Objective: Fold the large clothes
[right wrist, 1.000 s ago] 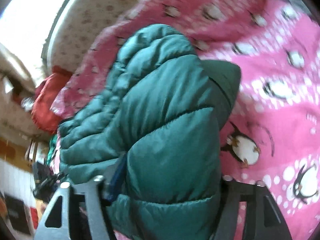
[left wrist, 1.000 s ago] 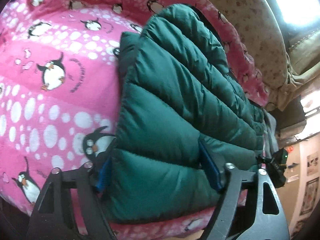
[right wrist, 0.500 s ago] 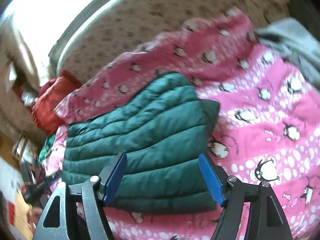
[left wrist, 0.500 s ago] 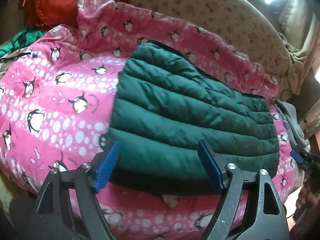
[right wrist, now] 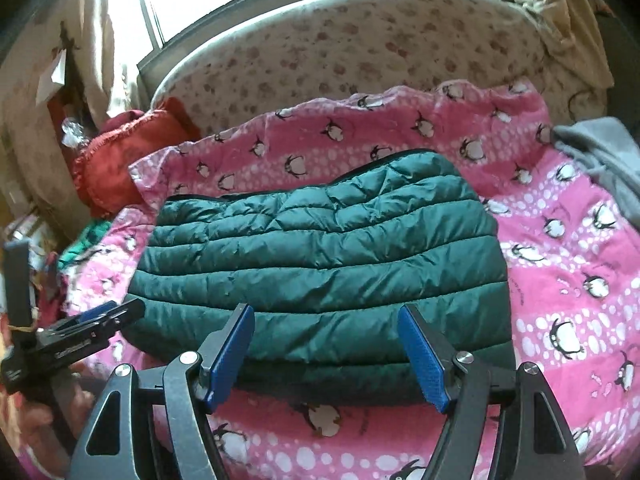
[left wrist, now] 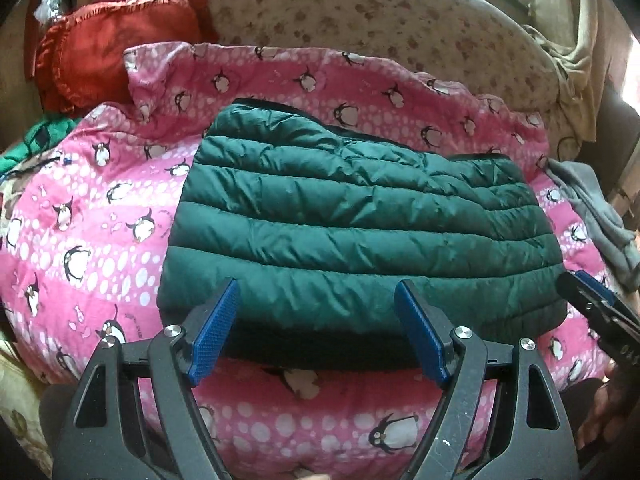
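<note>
The left gripper [left wrist: 316, 336] stands wide open, its blue pads [left wrist: 214, 332] spread apart and holding nothing. The pads sit just above the near edge of the green quilted jacket [left wrist: 360, 224]; whether they touch the fabric cannot be told from this view. The jacket lies folded into a flat, roughly rectangular bundle directly ahead of this gripper, resting on the pink penguin-print blanket [left wrist: 100, 240].

The right gripper [right wrist: 326, 350] is likewise fully spread, with nothing between its blue pads [right wrist: 422, 356]. The jacket [right wrist: 320, 264] lies straight ahead of it, its near edge just beyond the fingertips. In the left wrist view the right gripper [left wrist: 596, 304] appears at the jacket's right end, beside the fabric. In the right wrist view the left gripper [right wrist: 92, 320] appears at the jacket's left end.

The jacket's long axis runs left to right, across both grippers' line of sight. Its quilted seams run parallel to that axis. The far edge is uneven, rising higher on one side.

A red cushion [left wrist: 116, 48] lies beyond the blanket's far left corner. A grey garment [right wrist: 600, 160] rests at the blanket's right edge.
</note>
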